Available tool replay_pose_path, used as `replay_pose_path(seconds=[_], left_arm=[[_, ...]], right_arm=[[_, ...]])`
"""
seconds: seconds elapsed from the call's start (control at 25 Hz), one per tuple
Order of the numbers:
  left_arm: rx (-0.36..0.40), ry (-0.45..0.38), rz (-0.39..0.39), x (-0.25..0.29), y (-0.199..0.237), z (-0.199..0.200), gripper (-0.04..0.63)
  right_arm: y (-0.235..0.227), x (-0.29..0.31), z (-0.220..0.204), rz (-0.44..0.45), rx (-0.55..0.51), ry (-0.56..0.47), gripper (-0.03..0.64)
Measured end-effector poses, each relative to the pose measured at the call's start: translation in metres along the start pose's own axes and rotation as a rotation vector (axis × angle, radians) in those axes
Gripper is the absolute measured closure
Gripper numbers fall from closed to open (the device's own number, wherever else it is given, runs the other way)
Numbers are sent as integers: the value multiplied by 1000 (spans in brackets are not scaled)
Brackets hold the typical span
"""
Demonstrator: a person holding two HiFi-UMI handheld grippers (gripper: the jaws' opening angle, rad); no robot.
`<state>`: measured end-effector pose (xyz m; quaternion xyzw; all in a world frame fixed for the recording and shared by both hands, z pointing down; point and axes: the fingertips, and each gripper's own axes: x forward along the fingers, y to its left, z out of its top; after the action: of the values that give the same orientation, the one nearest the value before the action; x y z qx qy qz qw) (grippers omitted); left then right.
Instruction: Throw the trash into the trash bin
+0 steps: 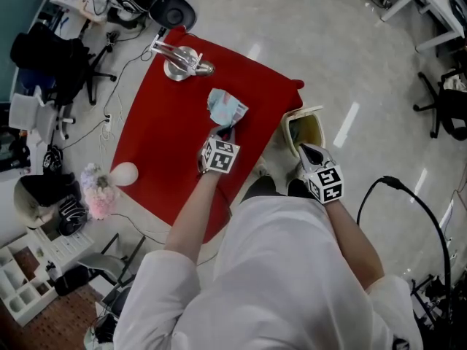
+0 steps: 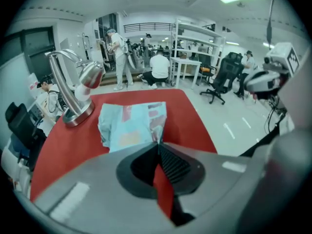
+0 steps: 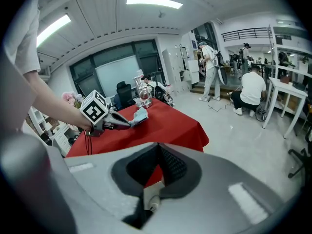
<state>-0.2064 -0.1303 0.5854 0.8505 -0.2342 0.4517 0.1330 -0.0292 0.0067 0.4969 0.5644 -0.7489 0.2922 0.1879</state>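
The left tool [image 1: 225, 133] is clamped on one edge of the crumpled pale-blue wrapper [image 1: 225, 108], over the red surface [image 1: 164, 141]. The right tool [image 1: 311, 154], jaws together and empty, is just beside the trash bin [image 1: 303, 112] on the floor. Farther back, a metal tap [image 1: 182, 60] stands on the surface.

Strip lights [image 3: 153, 2] gleam on a pale floor [image 1: 350, 57] beside white shelving [image 2: 197, 48].

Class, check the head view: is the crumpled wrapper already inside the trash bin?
No, the wrapper is pinched in the left gripper over the red table, apart from the bin.
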Motion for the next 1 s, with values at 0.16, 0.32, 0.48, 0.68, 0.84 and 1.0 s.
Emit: replay_pose_path(seconds=[0.16,0.32,0.48,0.68,0.84,1.0], left_arm=[[11,-10,-27,1,-28,7,589],[19,-18,-50,2,-52,15,589],[22,-37,-65,2,-69,24,589],[41,-44,-97,6,-97,37,589],[53,-34,-134,16,-126,43,589],[72,-21,-184,28,-157,50,589]], right_arm=[[-6,-11,-10,-2,10,2,617],[-12,-22,-21,-4,21,1,617],[-17,-32,-29,-14,37,-1,617],[-24,-45,-37,-29,61,-5,617],[-35,-56,-49,-45,84,-4,617],[-49,-65,-62,-62,109,-2,617]])
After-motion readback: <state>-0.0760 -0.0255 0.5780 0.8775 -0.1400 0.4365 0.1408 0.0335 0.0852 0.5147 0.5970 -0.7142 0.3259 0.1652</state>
